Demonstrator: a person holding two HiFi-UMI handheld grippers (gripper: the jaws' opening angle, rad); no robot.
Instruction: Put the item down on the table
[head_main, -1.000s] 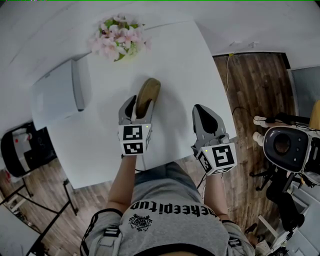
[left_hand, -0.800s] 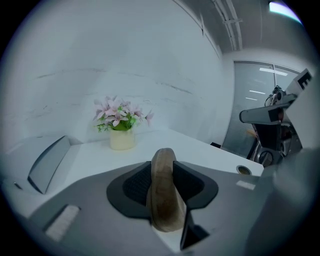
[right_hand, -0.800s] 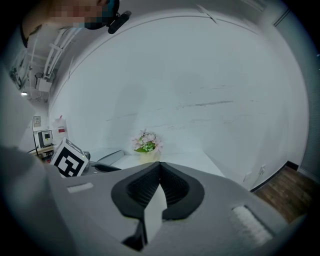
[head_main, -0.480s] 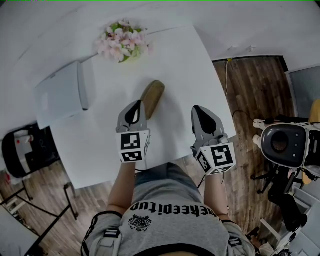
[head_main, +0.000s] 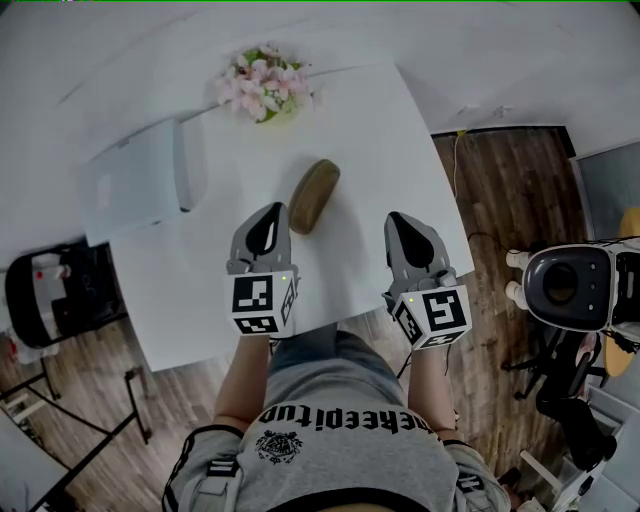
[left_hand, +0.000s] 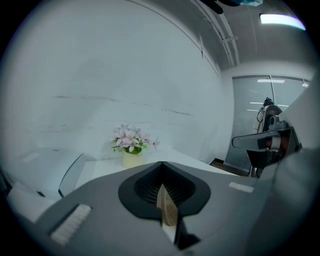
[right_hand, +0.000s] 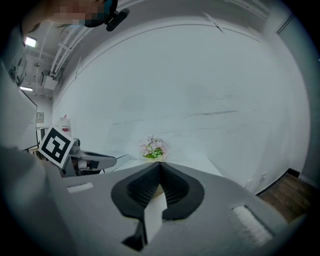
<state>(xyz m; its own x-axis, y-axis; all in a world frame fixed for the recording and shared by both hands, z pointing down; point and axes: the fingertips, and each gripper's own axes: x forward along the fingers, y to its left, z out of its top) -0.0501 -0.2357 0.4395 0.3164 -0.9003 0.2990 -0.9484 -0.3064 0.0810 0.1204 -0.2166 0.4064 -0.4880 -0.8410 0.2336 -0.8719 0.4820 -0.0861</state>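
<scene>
The item, a brown oval piece (head_main: 314, 196), lies flat on the white table (head_main: 370, 130), free of both grippers. My left gripper (head_main: 269, 212) hovers just short of its near end; its jaws have just been closing and now stand shut with nothing between them. In the left gripper view the left gripper (left_hand: 162, 163) shows its tips together, and a sliver of the brown item (left_hand: 168, 209) shows through the slit below them. My right gripper (head_main: 398, 217) hangs over the table's right front part, apart from the item. The right gripper view shows the right gripper (right_hand: 160, 163) with tips meeting and nothing held.
A vase of pink flowers (head_main: 265, 84) stands at the table's far edge. A white box (head_main: 140, 182) sits on the left part. Right of the table are a wooden floor, a cable and a round white-and-black device (head_main: 566, 286). A black stand (head_main: 40, 296) is at the left.
A second ago the left gripper stood open around the brown item. It has since drawn back toward me and upward and shut, leaving the item on the table. The right gripper barely shifted.
</scene>
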